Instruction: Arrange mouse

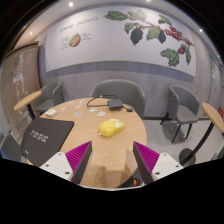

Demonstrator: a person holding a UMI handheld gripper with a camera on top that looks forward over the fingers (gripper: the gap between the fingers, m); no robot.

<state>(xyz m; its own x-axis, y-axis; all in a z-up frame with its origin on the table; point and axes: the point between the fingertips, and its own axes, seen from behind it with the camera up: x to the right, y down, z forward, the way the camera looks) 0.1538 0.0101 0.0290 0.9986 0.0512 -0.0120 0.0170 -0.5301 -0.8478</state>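
A yellow mouse (110, 127) lies on the round wooden table (95, 152), beyond my fingers and a little right of the dark mouse pad (45, 139). My gripper (112, 160) is open and empty, held above the table's near part. Its pink-padded fingers (78, 157) stand wide apart with bare tabletop between them. The mouse is well ahead of the fingertips, not between them.
A black cable and a small dark device (115, 104) lie at the table's far side. Grey armchairs (182, 108) stand around the table, one behind it (118, 90). A wall with leaf artwork is beyond.
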